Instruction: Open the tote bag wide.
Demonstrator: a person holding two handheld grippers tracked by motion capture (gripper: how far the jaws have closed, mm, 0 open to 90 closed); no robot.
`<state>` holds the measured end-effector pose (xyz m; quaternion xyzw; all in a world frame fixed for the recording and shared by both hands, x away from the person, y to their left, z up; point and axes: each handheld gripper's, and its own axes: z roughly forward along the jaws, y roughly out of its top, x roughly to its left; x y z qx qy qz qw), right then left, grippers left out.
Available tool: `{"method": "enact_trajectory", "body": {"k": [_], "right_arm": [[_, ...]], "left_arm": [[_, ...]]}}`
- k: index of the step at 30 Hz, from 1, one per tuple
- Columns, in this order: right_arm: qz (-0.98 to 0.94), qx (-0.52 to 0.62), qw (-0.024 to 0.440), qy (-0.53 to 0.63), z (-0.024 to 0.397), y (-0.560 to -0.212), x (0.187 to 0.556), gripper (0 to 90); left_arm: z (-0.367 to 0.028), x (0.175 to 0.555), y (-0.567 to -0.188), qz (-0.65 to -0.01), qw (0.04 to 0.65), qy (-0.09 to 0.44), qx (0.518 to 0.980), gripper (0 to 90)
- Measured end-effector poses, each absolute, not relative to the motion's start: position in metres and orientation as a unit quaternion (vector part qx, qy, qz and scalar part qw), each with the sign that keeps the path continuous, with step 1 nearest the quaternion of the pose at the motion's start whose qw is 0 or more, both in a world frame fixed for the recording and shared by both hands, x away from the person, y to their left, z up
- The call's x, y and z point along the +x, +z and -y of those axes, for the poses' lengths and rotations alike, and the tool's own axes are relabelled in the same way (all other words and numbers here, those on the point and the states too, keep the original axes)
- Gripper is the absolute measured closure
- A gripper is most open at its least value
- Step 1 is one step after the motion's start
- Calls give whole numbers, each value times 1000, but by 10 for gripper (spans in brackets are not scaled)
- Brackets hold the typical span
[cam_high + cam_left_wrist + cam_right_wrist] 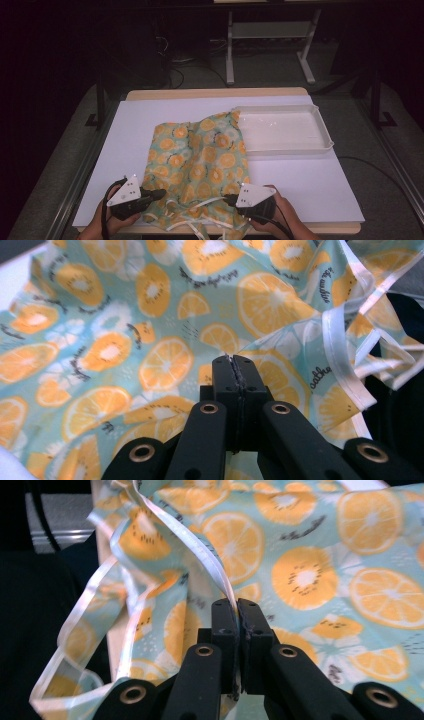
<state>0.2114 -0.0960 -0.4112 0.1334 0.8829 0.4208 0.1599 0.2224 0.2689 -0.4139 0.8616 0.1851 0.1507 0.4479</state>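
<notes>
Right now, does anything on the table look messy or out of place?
Yes. The orange-print cloth lies crumpled, its far corner draped over the rim of the white tray, and its white ties trail in a tangle off the table's near edge.

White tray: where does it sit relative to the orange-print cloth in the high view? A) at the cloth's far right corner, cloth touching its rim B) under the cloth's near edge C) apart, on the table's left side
A: the white tray lies at the far right, and the orange-print cloth reaches its left rim with its far corner.
</notes>
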Motion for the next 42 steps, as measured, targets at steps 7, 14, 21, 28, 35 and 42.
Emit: {"method": "enact_trajectory", "body": {"k": [7,14,21,28,35,42], "right_arm": [[-874,142,172,431,101,-402,220,878],[-868,162,174,436,106,-393,237,879],[-865,167,186,436,109,-382,251,883],[-860,176,187,441,114,-377,263,885],[-863,178,188,434,112,-375,278,885],[-852,195,194,446,115,-366,298,884]], "left_arm": [[-268,229,-407,-187,456,166,854,900],[-264,241,-398,-187,458,174,852,900],[-261,253,-387,-181,458,189,850,900],[-257,263,-385,-182,460,189,848,900],[-254,276,-381,-180,459,199,847,900],[-255,288,-376,-187,472,204,837,900]]}}
